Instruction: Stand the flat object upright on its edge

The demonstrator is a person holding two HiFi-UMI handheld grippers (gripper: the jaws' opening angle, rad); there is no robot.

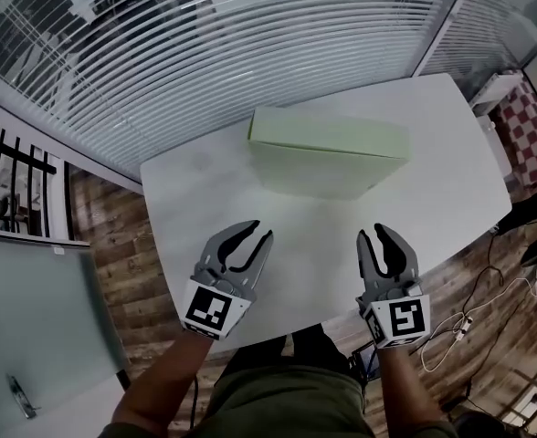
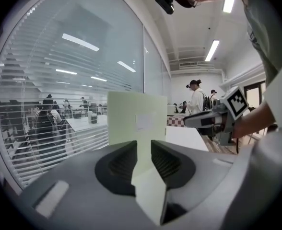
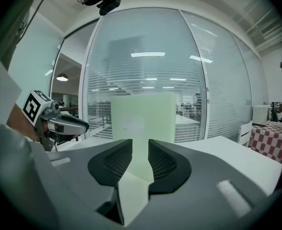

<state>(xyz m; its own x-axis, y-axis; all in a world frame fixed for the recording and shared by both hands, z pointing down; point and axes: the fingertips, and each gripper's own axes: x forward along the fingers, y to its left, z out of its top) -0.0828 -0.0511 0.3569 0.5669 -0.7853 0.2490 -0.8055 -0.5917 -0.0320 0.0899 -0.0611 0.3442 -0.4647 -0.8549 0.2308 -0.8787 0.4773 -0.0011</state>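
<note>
- A pale green flat box stands on its long edge across the far half of a white table. One broad face is turned toward the person, with a window of slatted blinds behind it.
- Nothing props the box. It appears to balance on its own narrow edge, which suggests the job of standing it upright is done or all but done.
- The left gripper and the right gripper hover side by side over the near edge of the table, well apart from the box. Both are aimed at it, as if checking that it holds.
- Neither tool touches the box, most likely so that no stray nudge tips a tall, thin thing that could fall flat either way.
- In the left gripper view, the jaws stand partly spread with a narrow gap between the ribbed pads. They hold nothing, and the box shows through the gap, upright on the table beyond.
- The right gripper view shows the same: jaws a little apart and empty, framing the distant box, with the other gripper off to the side.
</note>
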